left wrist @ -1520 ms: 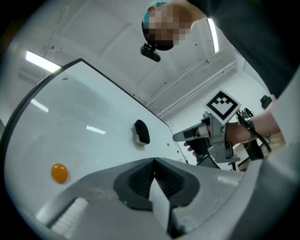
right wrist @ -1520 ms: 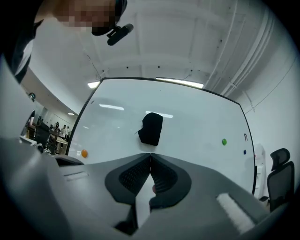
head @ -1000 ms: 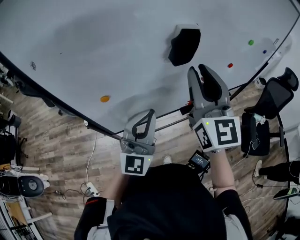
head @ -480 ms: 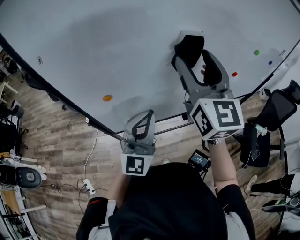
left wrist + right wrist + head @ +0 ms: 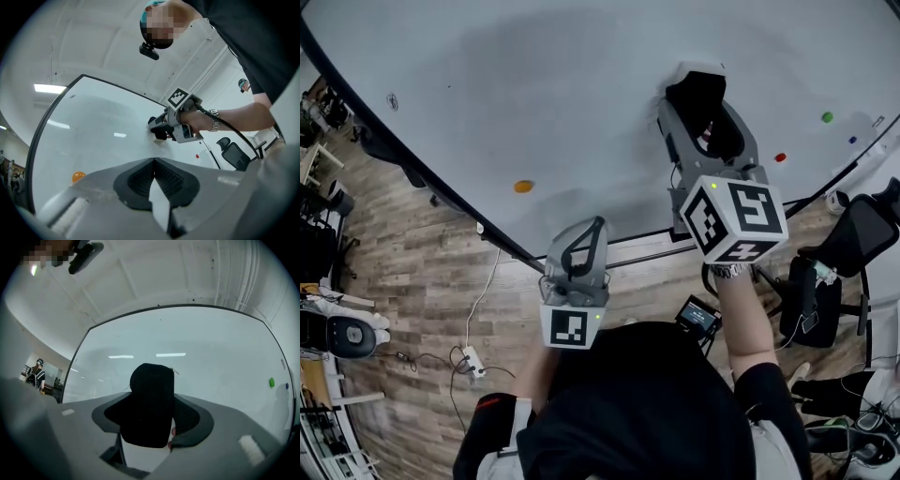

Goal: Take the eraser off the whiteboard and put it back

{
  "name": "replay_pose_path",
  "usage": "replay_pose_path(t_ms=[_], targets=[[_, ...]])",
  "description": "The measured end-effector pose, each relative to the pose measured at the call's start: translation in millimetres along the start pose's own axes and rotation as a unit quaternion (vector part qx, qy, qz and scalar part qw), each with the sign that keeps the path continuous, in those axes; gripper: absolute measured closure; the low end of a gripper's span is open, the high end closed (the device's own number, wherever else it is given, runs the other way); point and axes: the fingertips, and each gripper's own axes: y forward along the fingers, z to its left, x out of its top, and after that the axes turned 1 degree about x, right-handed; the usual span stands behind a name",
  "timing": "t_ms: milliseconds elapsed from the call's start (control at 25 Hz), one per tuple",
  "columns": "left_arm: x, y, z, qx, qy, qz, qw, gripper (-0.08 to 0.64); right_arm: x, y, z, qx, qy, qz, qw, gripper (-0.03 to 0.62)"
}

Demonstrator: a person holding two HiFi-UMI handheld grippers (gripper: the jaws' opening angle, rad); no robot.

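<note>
Now the right gripper [image 5: 701, 108] is up at the whiteboard [image 5: 534, 84], its wide jaws just closing in on the black eraser [image 5: 149, 404], with the pads against both its sides. The eraser lies flat on the board toward its right end, above the lower edge. Near that edge the left gripper [image 5: 598, 225] hangs with jaws together, holding nothing. An orange dot [image 5: 523, 187] sits on the board left of it.

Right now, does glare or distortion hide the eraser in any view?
Head view: lens bends the whiteboard edge, eraser clear. Right gripper view: reflected light streaks sit above the eraser, none across it. Left gripper view: dark fisheye corners; eraser small, indistinct.
</note>
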Motion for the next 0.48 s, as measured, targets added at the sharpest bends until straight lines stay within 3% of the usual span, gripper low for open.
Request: replay_pose_path(t_ms=[480], targets=[[-3.8, -1.0, -3.6, -0.002, -0.003, 0.005, 1.0, 0.557, 0.2, 0.0, -4.1, 0.005, 0.01, -0.001, 1.0, 0.356]])
